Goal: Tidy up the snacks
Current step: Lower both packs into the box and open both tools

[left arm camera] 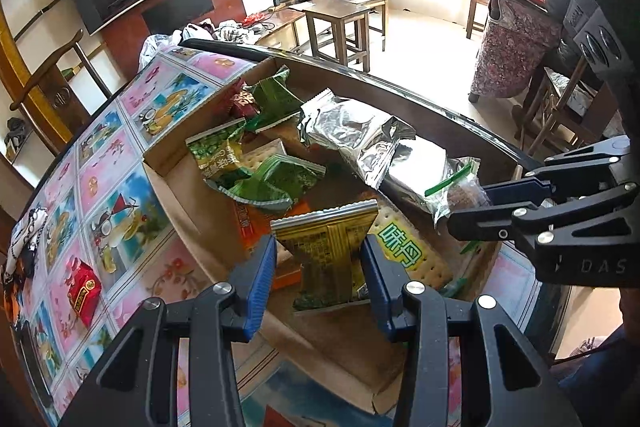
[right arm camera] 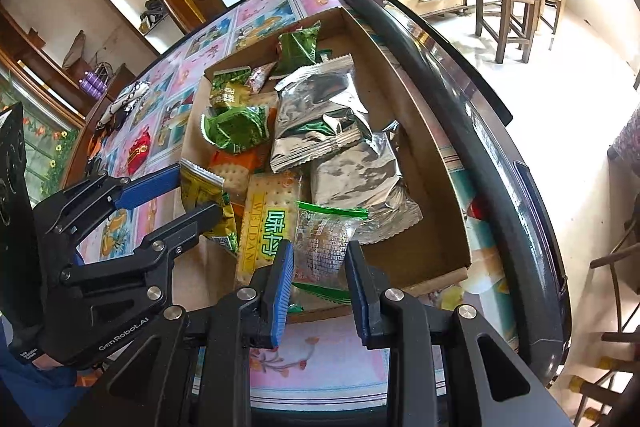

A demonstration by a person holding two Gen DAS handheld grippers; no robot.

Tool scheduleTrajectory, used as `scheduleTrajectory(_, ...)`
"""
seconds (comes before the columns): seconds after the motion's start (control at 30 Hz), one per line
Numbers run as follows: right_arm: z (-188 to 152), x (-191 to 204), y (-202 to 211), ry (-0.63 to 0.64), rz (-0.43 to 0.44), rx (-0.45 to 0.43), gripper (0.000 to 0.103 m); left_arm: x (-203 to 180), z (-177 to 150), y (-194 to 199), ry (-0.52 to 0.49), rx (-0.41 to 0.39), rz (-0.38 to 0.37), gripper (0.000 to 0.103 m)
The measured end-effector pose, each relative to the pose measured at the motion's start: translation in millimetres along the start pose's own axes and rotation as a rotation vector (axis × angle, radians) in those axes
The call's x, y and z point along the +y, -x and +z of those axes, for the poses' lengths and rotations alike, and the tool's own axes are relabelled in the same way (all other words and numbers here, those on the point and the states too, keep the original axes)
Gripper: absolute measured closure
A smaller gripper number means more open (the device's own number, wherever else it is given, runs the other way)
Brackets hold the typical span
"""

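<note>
I have a packet in each tool and both hang over the near end of the box [right arm camera: 404,131], so I judge this the drop-off step: two snacks carried in, not yet let go.

Nearest in the left view, my left gripper [left arm camera: 320,269] is clamped on a gold packet [left arm camera: 326,259], its pads pinching the waist so the wrapper flares above and below. It is olive-gold with a crimped top seam and dark print, held upright above the box's near end. My right gripper [right arm camera: 319,277] is clamped on a clear packet [right arm camera: 326,239] with green seams and fine white print; something brown shows through the film. It sits just right of the gold one, also at the near end.

Beneath both, on the box floor, lies a yellow cracker pack [right arm camera: 266,227]. Further in are silver pouches [right arm camera: 320,119], then green packets [right arm camera: 236,127] toward the far end. Outside the box, to its left on the cloth [left arm camera: 120,147], a red packet [left arm camera: 83,293] waits.

Next I would lower each packet onto a free spot, part the jaws, then go for the red one. The foil is slippery, so stacking may slide.
</note>
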State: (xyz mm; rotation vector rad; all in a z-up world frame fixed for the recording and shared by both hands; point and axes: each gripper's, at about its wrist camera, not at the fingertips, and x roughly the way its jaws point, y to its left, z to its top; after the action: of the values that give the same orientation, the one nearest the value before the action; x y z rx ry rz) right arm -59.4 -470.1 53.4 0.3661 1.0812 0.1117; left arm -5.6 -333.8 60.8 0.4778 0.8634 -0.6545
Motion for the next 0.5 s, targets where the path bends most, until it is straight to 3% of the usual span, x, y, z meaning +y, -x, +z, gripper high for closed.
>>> scheduleTrajectory(0.5, 16.7, -7.6, -13.4, 0.022, -0.014, -0.002, 0.075, 0.7, 8.5, -26.1, 0.019, 0.035, 0.003, 0.061)
